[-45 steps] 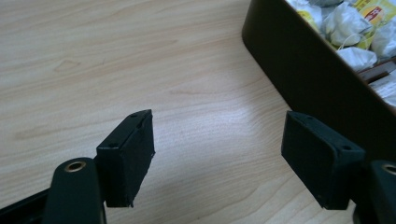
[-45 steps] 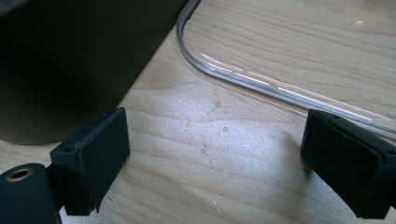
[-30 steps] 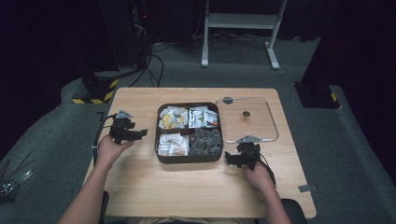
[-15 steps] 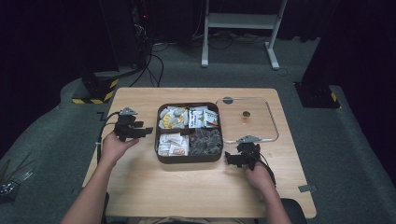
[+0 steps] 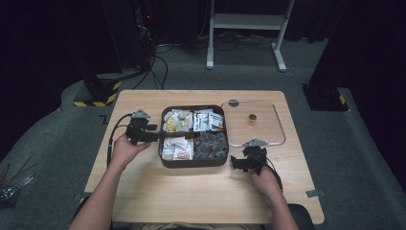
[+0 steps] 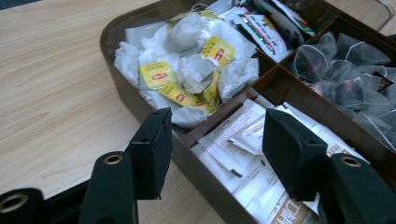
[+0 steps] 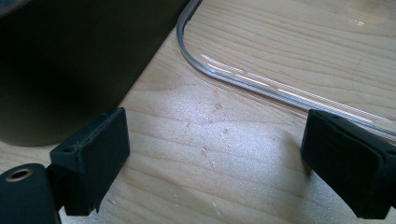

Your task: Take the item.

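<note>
At table centre, dark brown four-compartment plastic tray (image 5: 193, 163), on light wooden tabletop (image 5: 191, 191). Far-left compartment: white crumpled tea bags with yellow tags (image 6: 187, 70), red mark on tags, lettering too small to read. Far-right compartment: white sachets with red and green print (image 5: 209, 120), wording blurred. Near-left compartment: flat white paper sachets (image 6: 243, 154), orange characters at one lower edge, cut off and not legible. Near-right compartment: clear mesh pyramid bags with dark contents (image 6: 345, 79).

Just right of tray, touching or nearly so: clear plastic lid with rounded corners (image 5: 253, 122), flat on table, small dark round knob at its middle. Small grey disc (image 5: 233, 102) at lid's far-left corner.

At tray's left edge: left gripper (image 6: 215, 149), jaws spread wide, nothing between them, poised above the rim by the near-left compartment. Near tray's front-right corner: right gripper (image 7: 215, 158), jaws spread wide over bare wood, tray wall at one side, lid rim at the other.
</note>
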The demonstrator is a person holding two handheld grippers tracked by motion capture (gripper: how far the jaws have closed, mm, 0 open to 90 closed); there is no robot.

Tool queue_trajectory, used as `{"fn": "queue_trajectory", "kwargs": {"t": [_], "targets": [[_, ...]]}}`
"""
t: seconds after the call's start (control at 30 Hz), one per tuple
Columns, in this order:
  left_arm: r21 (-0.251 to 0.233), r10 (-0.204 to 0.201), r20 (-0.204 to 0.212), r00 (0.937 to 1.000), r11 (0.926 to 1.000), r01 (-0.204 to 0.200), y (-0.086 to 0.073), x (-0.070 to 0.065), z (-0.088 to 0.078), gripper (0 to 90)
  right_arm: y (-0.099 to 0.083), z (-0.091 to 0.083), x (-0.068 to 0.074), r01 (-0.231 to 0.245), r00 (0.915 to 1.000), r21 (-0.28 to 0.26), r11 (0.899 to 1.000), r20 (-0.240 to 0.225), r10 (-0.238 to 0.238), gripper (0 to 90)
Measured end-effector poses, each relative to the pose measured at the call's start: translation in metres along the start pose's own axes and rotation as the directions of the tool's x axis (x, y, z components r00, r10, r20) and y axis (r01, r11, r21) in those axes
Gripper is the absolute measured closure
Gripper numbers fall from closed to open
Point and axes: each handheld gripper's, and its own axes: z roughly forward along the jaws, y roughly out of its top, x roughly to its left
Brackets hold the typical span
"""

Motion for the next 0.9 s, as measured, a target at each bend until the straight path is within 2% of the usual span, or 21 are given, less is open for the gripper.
{"fn": "queue_trajectory", "kwargs": {"t": [0.2, 0.37, 0.47, 0.63, 0.73, 0.8, 0.9], "targets": [[-0.001, 0.029, 0.022, 0.9993, 0.9996, -0.029, 0.001, -0.008, 0.004, 43.4, 0.0, 0.0, 0.0, 0.0, 1.0, 0.0, 1.0, 0.0, 0.0, 7.9], [-0.001, 0.03, 0.039, 0.9988, 0.9995, -0.03, -0.001, -0.01, 0.007, 43.4, 0.0, 0.0, 0.0, 0.0, 1.0, 0.0, 1.0, 0.001, 0.0, 7.9], [0.007, 0.035, 0.057, 0.9977, 0.9993, -0.036, -0.003, -0.014, 0.011, 43.5, 0.0, 0.0, 0.0, 0.0, 1.0, -0.001, 1.0, 0.001, 0.0, 7.9], [0.038, 0.07, 0.08, 0.9943, 0.9965, -0.074, -0.005, -0.021, 0.019, 43.3, 0.0, 0.0, 0.0, -0.001, 1.0, -0.001, 1.0, 0.001, 0.001, 8.1], [0.028, 0.066, 0.098, 0.993, 0.9972, -0.069, -0.006, -0.023, 0.02, 43.4, 0.0, 0.0, 0.0, -0.001, 1.0, -0.001, 1.0, 0.0, 0.001, 8.1], [0.036, 0.077, 0.107, 0.9913, 0.996, -0.081, -0.008, -0.025, 0.022, 43.4, -0.001, -0.001, 0.0, -0.002, 1.0, 0.0, 1.0, 0.0, 0.002, 8.1], [0.038, 0.072, 0.114, 0.9909, 0.9963, -0.077, -0.01, -0.025, 0.025, 43.4, -0.001, -0.001, 0.0, -0.004, 1.0, 0.0, 1.0, 0.0, 0.004, 8.1]]}}
